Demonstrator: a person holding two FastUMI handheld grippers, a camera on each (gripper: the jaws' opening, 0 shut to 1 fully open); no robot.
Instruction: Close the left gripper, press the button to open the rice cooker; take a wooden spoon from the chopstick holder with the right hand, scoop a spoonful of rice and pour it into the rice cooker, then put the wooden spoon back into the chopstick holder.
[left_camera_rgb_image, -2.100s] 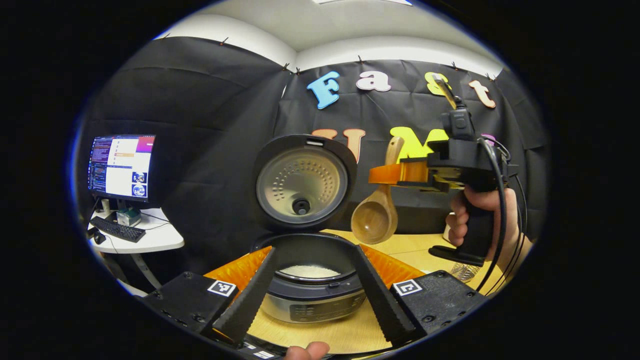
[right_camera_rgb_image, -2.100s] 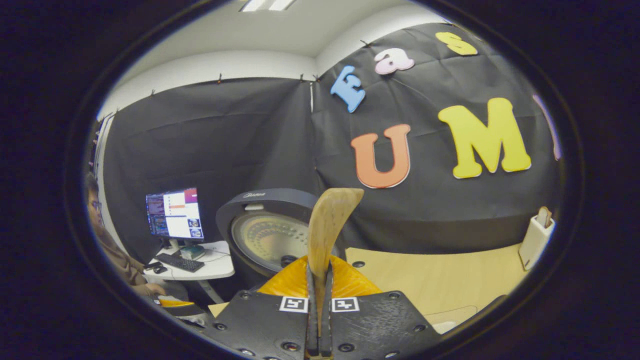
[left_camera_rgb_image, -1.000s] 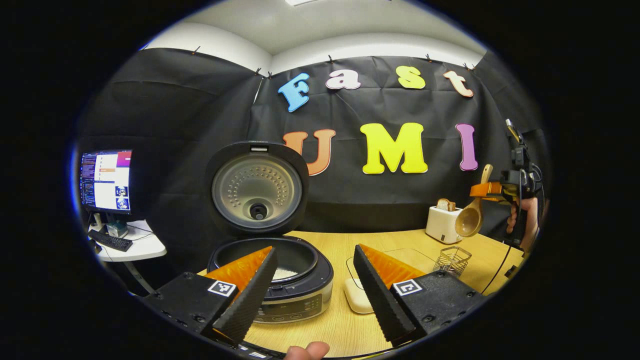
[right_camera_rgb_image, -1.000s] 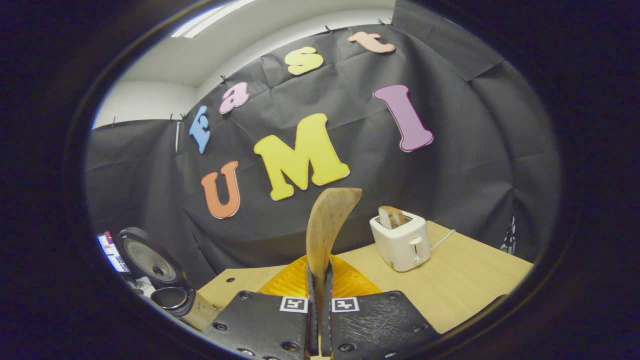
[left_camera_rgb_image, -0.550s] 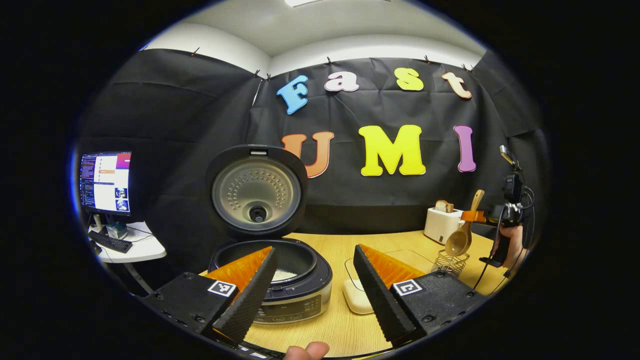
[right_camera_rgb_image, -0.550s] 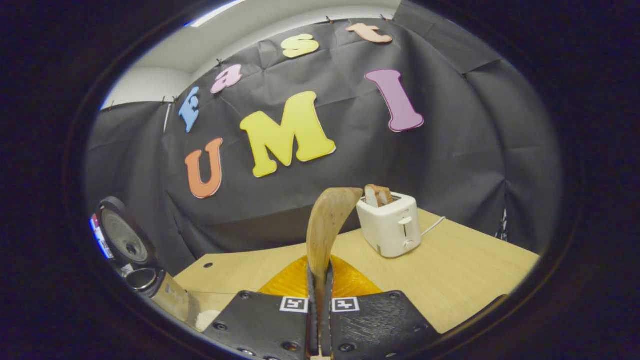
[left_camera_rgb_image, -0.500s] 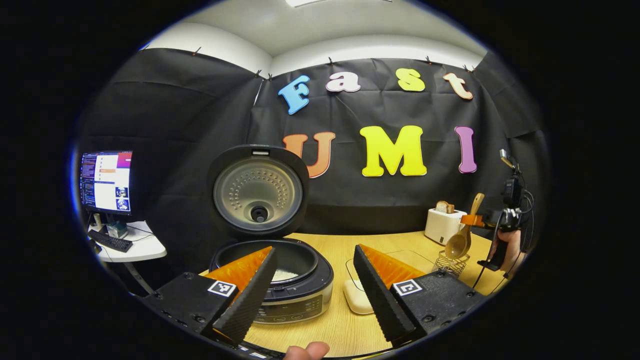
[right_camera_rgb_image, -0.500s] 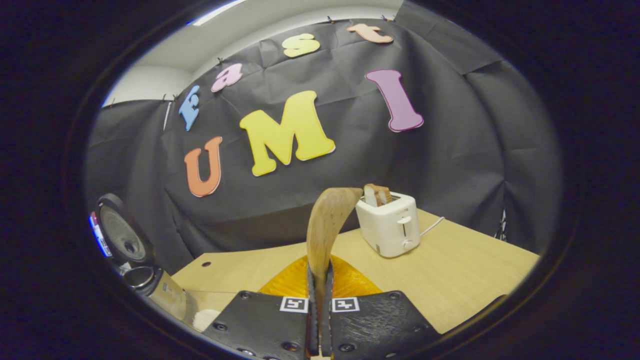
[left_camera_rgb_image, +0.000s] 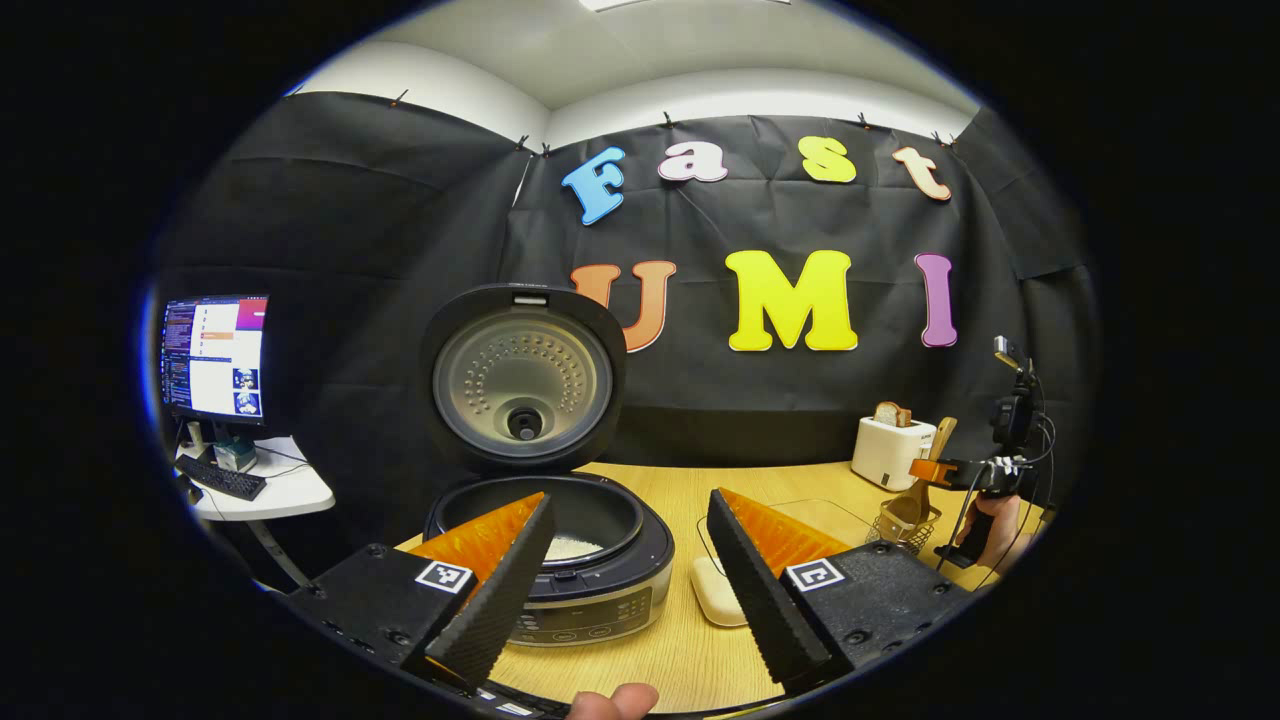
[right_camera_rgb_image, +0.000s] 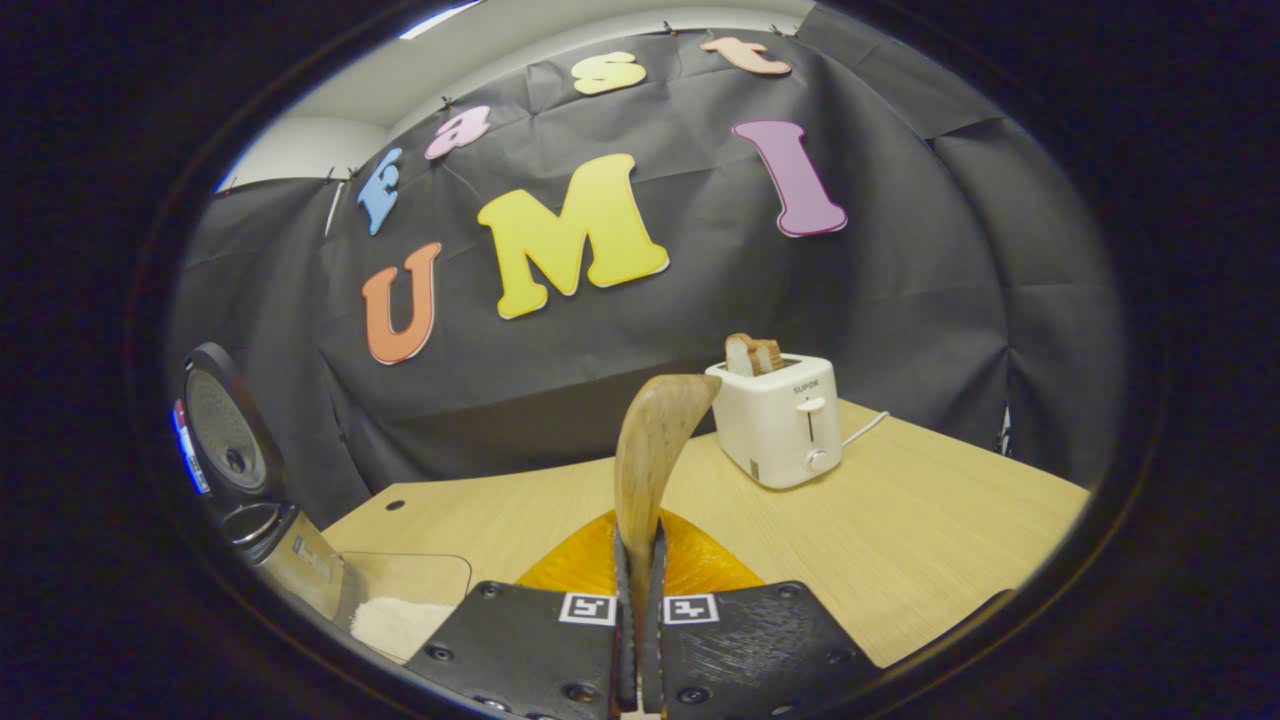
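The right hand-held gripper (right_camera_rgb_image: 640, 640) is closed on the handle of the wooden spoon (right_camera_rgb_image: 650, 460), both fingers pressed flat against it with no gap between them; the handle's end rises straight ahead in the right gripper view. In the left gripper view this same hand-held gripper (left_camera_rgb_image: 925, 470) sits far off at the right end of the worktop (left_camera_rgb_image: 690, 480), held by a hand (left_camera_rgb_image: 995, 520), and the spoon (left_camera_rgb_image: 925, 470) hangs bowl-down with the bowl at or just inside the mouth of the wire holder (left_camera_rgb_image: 905, 520); whether it touches the wire cannot be told.

The left hand-held gripper (left_camera_rgb_image: 630, 560) is wide open and holds nothing, its two fingers spread apart over the near edge of the worktop. Between and behind them stands the rice cooker (left_camera_rgb_image: 555, 560) with its lid (left_camera_rgb_image: 525, 375) raised upright, and white rice (left_camera_rgb_image: 570, 547) lies in the bottom of the pot. A fingertip (left_camera_rgb_image: 615, 700) of the person shows at the bottom edge.

Just right of the cooker lies a clear tray (right_camera_rgb_image: 400, 600) with a heap of rice (right_camera_rgb_image: 395, 625) in it. A white toaster (right_camera_rgb_image: 775, 420) with bread (right_camera_rgb_image: 755, 353) standing in its slots stands near the back of the worktop, close behind the holder. Off to the left, a monitor (left_camera_rgb_image: 213, 355) and keyboard (left_camera_rgb_image: 222, 480) sit on a separate white table (left_camera_rgb_image: 290, 490).
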